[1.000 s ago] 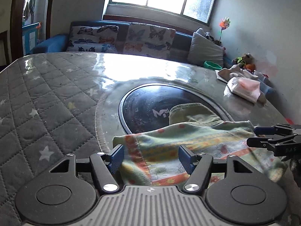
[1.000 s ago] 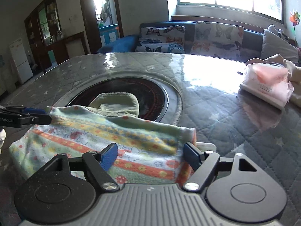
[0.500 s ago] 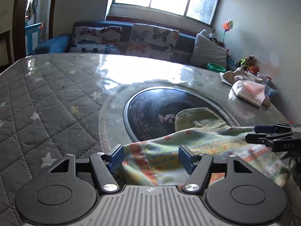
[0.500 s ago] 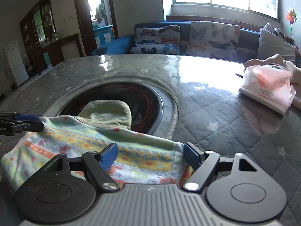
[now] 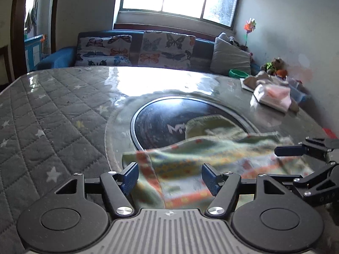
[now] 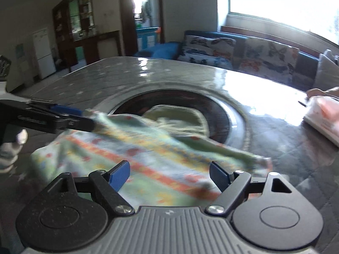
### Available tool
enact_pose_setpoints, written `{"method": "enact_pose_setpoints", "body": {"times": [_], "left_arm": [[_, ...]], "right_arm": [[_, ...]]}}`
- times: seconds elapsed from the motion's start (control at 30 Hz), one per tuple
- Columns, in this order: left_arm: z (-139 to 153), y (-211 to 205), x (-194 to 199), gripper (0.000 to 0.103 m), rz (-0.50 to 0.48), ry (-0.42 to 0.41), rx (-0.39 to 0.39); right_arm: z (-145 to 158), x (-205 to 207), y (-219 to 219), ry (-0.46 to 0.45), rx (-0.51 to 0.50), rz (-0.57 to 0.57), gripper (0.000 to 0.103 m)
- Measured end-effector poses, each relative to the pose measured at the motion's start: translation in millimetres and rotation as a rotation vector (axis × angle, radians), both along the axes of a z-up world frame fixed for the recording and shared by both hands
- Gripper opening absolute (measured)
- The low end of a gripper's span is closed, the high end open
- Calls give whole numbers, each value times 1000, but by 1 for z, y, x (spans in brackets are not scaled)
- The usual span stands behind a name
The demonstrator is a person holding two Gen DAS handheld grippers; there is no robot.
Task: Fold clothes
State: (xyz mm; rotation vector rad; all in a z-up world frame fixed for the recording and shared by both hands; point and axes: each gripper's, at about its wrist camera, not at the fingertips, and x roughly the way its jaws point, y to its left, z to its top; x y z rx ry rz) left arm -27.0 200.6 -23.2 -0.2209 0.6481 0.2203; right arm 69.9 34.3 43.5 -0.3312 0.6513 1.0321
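A small green garment with orange and yellow patterned stripes (image 5: 203,165) lies on the table, its far part over the black round inset (image 5: 161,124). It also shows in the right wrist view (image 6: 139,160), blurred. My left gripper (image 5: 169,175) is open with the near edge of the garment between its blue pads. My right gripper (image 6: 169,174) is open over the garment's right end. The right gripper shows at the right of the left wrist view (image 5: 305,150). The left gripper shows at the left of the right wrist view (image 6: 61,116), next to the garment's corner.
The table has a grey quilted cover with stars (image 5: 48,114) under glossy plastic. A pink and white packet (image 5: 273,95) and crumpled clothes (image 5: 264,78) lie at the far right. A sofa with butterfly cushions (image 5: 135,50) stands behind the table.
Both grippers have pulled back and risen slightly, staying open. The right wrist view has swung left and tilted. The garment is blurred and has shifted on the table.
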Motion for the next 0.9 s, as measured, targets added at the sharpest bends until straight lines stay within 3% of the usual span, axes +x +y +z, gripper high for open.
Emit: {"method": "enact_pose_setpoints", "body": {"times": [0.1,0.2,0.37,0.53,0.9], "left_arm": [[-4,-9,-8,71,-4,14,23],[-3,-7,-13,73,14,8,-3],[-7,4,-18,77,81,24,-65],[-9,3,-20,83,100,38,-78],[2,7,-21,83,118,61,-131]], "right_arm": [[1,-16,1,-24,-6,44,87],[4,-28,-2,-54,1,72,91],[0,-26,-7,-37,3,42,93],[-6,-25,-9,-21,9,16,98],[-1,-33,-5,-47,4,26,100]]}}
